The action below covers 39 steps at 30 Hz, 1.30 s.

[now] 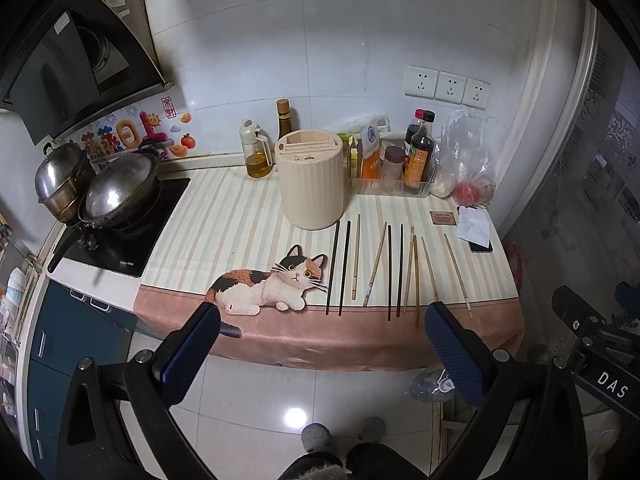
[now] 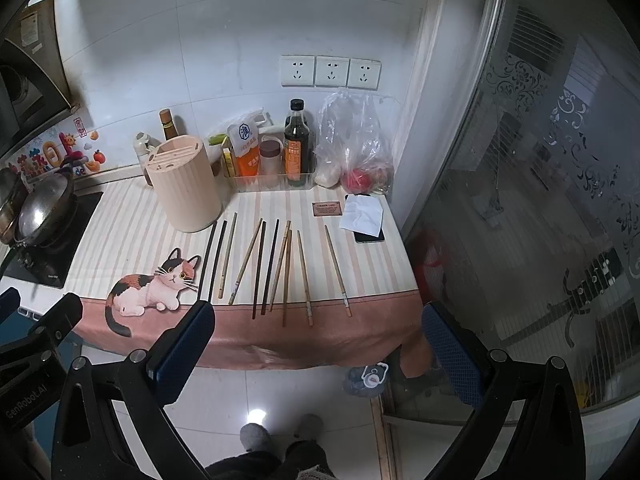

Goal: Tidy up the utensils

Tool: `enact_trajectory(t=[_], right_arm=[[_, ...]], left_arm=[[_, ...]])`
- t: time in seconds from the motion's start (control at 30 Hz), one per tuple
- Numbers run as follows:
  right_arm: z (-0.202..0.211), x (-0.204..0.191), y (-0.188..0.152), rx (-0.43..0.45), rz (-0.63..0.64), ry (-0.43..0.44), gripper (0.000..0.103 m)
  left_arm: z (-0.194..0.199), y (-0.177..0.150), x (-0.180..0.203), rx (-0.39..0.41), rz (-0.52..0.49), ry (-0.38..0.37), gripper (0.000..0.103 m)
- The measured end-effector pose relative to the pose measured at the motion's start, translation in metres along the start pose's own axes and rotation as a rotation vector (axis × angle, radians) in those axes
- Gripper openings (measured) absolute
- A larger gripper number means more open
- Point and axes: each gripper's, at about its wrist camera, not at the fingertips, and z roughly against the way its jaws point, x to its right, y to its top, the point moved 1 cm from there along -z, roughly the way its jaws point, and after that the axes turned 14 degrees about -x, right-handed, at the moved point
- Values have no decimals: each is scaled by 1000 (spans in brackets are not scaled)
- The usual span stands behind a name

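Surface: a counter under a striped cloth (image 1: 240, 216) with a pink hem and a printed cat (image 1: 272, 284).
Room: a white tiled wall with three sockets (image 2: 330, 71), a tiled floor, and a frosted glass door to the right.
Left claw (image 1: 320, 326): fingers spread wide, gripping nothing, held over the floor short of the counter edge.
Right claw (image 2: 318, 320): likewise wide apart and empty, also short of the edge.
Chopsticks (image 1: 384, 268): ten or so, dark and pale, lying loose on the cloth straight ahead of both claws, between the finger lines.
Axis: long axes run away from the claws toward the wall, roughly parallel, a few slanted; near ends reach the pink hem.
Holder (image 1: 310, 178): beige ribbed tub, upright, beyond the chopsticks and to their left.
Left view only: the range hood (image 1: 68, 60), two lidded pots (image 1: 96, 188) on the hob, and blue cabinets.
Right view only: more of the glass door and the room behind it.
Both views: bottles (image 2: 297, 140), a plastic bag, and a phone (image 2: 370, 235) under paper, beyond the right finger.
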Motion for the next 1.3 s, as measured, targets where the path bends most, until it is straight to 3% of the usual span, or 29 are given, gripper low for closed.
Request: enact_trajectory(t=[1.3], right_arm=[[4,-3,1,5,6,-4,103]], left_arm=[[-1,1,1,1,0,3,103]])
